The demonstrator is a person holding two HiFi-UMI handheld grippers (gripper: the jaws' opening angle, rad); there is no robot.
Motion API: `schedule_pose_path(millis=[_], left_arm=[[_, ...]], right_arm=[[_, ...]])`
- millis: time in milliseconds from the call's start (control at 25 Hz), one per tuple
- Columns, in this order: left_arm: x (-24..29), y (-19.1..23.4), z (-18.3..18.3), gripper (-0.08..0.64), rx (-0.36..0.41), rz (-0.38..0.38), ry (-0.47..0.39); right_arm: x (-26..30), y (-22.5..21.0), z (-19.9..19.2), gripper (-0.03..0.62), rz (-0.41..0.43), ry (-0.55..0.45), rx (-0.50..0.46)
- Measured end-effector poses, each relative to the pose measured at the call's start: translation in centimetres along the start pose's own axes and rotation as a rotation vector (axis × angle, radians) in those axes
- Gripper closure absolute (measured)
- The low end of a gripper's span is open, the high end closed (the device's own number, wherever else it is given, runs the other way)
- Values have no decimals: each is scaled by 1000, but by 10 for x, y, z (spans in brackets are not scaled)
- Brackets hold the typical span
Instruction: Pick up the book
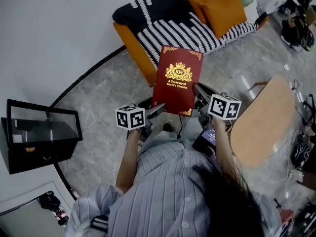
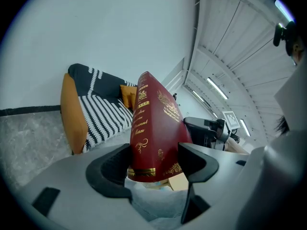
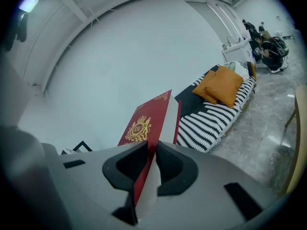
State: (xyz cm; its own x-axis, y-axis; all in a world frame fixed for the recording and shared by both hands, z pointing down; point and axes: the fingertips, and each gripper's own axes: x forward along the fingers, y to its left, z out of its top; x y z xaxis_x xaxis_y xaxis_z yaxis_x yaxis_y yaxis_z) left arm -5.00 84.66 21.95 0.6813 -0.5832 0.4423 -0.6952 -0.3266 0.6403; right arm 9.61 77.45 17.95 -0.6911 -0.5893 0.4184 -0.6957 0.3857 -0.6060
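A dark red hardback book (image 1: 177, 80) with gold lettering and a gold crest is held up off any surface, above the person's lap. My left gripper (image 1: 157, 110) is shut on its lower left corner. In the left gripper view both jaws press the book (image 2: 153, 128) at the spine end, with the left gripper (image 2: 153, 164) under it. My right gripper (image 1: 200, 94) holds the lower right edge. In the right gripper view its jaws are nearly together on the thin red cover of the book (image 3: 146, 123), with the right gripper (image 3: 154, 159) at that edge.
A sofa (image 1: 163, 28) with a black-and-white striped throw and orange cushions (image 1: 219, 6) stands just beyond the book. A black glass-topped case (image 1: 42, 132) sits on the floor at the left. A round wooden table (image 1: 261, 122) is close on the right.
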Motion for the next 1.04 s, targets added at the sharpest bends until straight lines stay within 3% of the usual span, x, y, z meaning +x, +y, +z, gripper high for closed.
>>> schedule_pose_path(millis=[600,1040], left_arm=[[28,-20,-4,235,44,-23,50],[50,-18,21,235,40,-19,47]], right_arm=[[-27,-28,3,531,-29,-46,26],[-14,-46,31,531,-20,-52,27]])
